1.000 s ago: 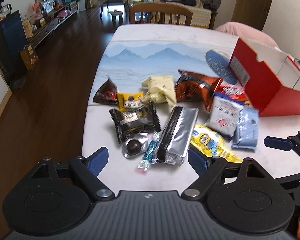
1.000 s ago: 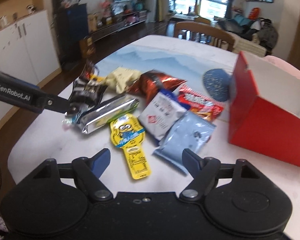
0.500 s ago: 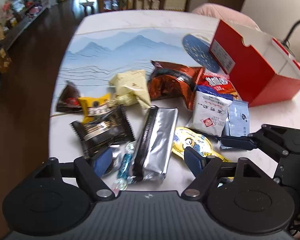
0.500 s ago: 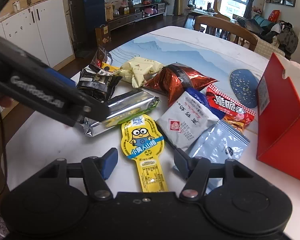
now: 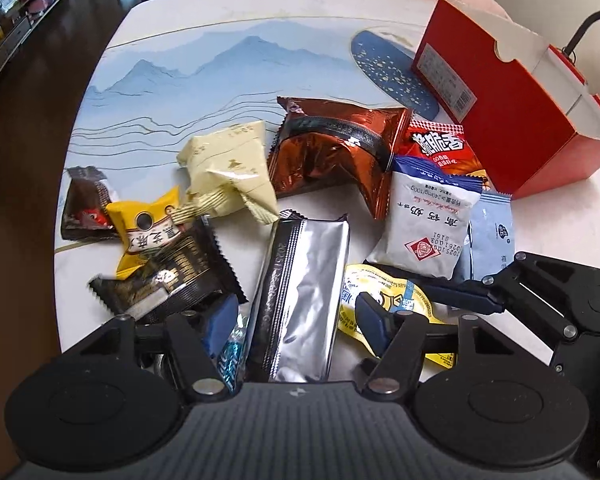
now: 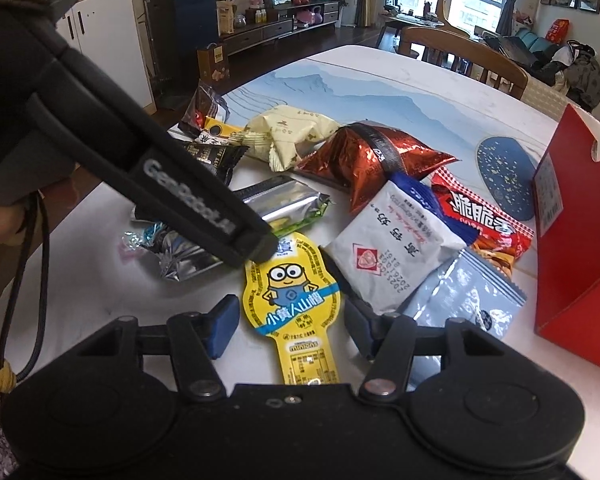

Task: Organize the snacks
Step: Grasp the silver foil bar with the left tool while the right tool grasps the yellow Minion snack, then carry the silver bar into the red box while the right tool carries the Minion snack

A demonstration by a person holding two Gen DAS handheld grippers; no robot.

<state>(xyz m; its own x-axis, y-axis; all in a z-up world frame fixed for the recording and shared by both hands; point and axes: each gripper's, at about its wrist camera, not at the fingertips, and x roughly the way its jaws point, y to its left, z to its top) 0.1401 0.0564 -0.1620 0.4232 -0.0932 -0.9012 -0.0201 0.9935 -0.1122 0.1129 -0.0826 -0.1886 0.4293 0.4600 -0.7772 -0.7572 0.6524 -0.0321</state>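
Both my grippers came down over the snacks. My left gripper (image 5: 296,316) is closing around the silver pack (image 5: 300,304), my right gripper (image 6: 288,320) around the yellow pack (image 6: 296,300); neither is squeezed yet. The box (image 5: 500,120) comes next.

tongs (image 6: 290,322): black linkages; blue pads (image 6: 220,326); silver screws; white "GenRobot.AI" lettering

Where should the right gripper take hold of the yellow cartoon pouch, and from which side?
Grip the narrow neck of the yellow cartoon pouch, not the wide round head. It lies flat, neck pointing at the right gripper, whose closing jaws already straddle it. Come from above, at the near end, fingers either side: the white packet overlaps the head.
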